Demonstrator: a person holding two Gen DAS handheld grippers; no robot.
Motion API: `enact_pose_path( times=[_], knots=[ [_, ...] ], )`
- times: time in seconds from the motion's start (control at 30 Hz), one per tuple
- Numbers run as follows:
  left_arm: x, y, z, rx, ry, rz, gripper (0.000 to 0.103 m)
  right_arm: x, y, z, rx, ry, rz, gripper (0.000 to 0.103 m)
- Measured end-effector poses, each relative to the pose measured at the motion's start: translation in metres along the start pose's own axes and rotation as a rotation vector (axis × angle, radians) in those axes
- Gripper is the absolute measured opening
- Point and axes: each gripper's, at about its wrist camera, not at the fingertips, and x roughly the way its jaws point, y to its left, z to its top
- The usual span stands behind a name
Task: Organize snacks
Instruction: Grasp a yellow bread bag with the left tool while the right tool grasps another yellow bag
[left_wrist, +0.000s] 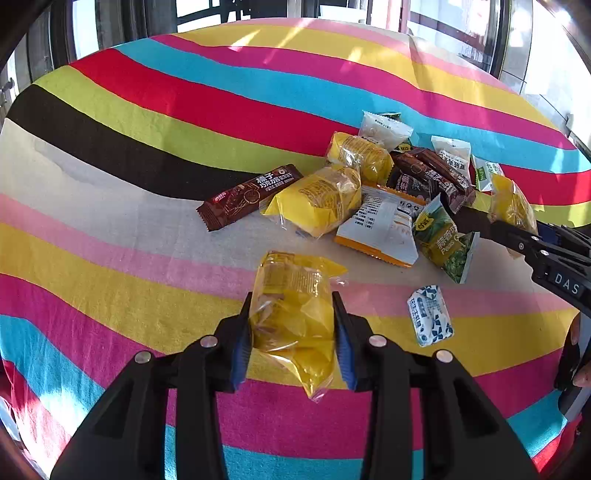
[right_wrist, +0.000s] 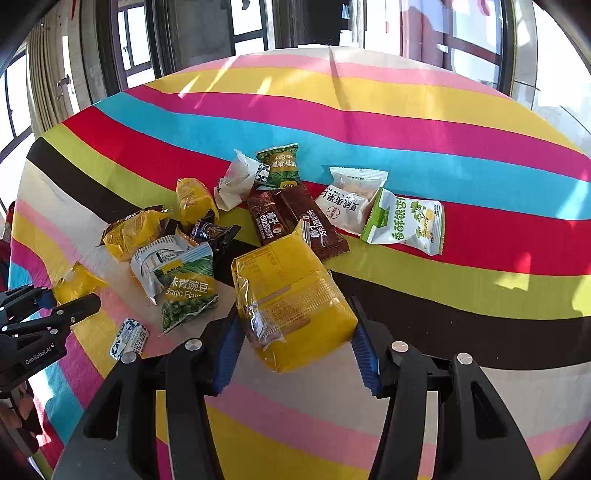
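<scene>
My left gripper is shut on a yellow clear-wrapped snack packet, its blue pads pressing both sides just above the striped cloth. The right wrist view shows that gripper at the left edge with the same packet. My right gripper holds a larger yellow packet between its pads, in front of the snack pile. From the left wrist view it comes in from the right with its yellow packet.
A pile of snacks lies mid-table on the striped cloth: a brown chocolate bar, two more yellow packets, a green peas bag, a white-orange packet. A small blue-white packet lies apart. A white-green bag sits at the right.
</scene>
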Motion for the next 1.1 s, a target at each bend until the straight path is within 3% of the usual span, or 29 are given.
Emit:
enact_pose_path(
  times=[0.3, 0.67, 1.1],
  knots=[
    [-0.041, -0.057, -0.013, 0.103, -0.137, -0.018, 0.038, -0.069, -0.019, -0.051, 0.141, -0.084, 0.050, 0.053],
    [-0.078, -0.116, -0.054, 0.217, -0.167, -0.100, 0.038, -0.102, -0.023, -0.087, 0.173, -0.078, 0.078, 0.053],
    [-0.110, -0.111, -0.072, 0.233, -0.209, -0.090, 0.038, -0.129, 0.000, -0.099, 0.126, -0.101, 0.096, 0.053]
  ],
)
